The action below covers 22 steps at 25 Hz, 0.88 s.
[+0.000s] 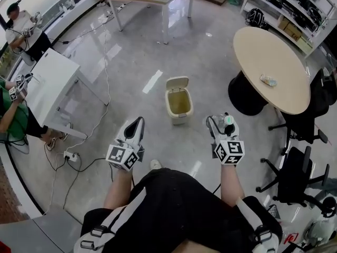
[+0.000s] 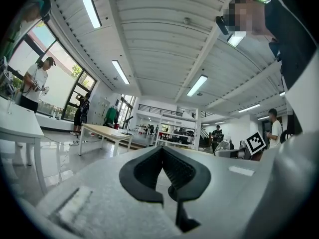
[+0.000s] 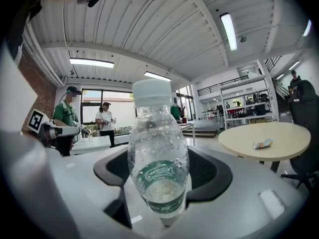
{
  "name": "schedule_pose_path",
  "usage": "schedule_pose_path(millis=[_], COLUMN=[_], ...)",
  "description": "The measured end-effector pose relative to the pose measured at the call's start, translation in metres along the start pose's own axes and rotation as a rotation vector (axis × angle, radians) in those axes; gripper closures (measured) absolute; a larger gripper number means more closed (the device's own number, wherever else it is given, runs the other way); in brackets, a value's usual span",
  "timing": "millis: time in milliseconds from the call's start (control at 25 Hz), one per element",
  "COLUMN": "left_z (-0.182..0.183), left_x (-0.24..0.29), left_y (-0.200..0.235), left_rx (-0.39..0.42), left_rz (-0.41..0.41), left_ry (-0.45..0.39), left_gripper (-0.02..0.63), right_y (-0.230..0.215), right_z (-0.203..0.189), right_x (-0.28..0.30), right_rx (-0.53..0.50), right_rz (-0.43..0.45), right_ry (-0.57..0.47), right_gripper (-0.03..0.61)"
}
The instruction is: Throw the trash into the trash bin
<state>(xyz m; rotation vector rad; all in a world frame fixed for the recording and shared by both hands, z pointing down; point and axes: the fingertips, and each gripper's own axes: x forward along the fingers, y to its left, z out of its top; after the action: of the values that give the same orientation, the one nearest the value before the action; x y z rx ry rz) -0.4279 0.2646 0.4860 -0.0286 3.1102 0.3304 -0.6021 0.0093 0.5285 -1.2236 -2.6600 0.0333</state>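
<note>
- Clear plastic bottle (image 3: 158, 153) stands upright, cap up, pinched at its body by the right tool (image 1: 221, 123); that hold keeps it steady for carrying.
- Beside it, the left tool (image 1: 134, 126) has its jaws pressed together on nothing, apparently idle.
- On the floor just ahead, between the 2 tools, sits the bin (image 1: 179, 115), its lid tipped back so the mouth is open to receive.
- Judging by this, the bottle is near the bin but not yet over it.
- Over on the round worktop (image 1: 274, 46) lies 1 more scrap (image 1: 268, 80), likely next.
</note>
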Motion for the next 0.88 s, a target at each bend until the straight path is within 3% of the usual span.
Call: schedule_pose_path(millis=[600,880], left_z=[0.022,0.020], left_x=[0.015,0.021], left_y=[0.117,0.144], left_rx=[-0.006,-0.006], left_rz=[0.023,0.031], left_ry=[-0.028,-0.009], left_gripper=[0.612,0.614], right_y=[0.067,0.092], right_z=[0.023,0.021], right_x=[0.110,0.141], right_rx=[-0.030,-0.042], right_rz=[0.040,0.076], right_ry=[-0.003,0.014], right_gripper=[0.250,0.250])
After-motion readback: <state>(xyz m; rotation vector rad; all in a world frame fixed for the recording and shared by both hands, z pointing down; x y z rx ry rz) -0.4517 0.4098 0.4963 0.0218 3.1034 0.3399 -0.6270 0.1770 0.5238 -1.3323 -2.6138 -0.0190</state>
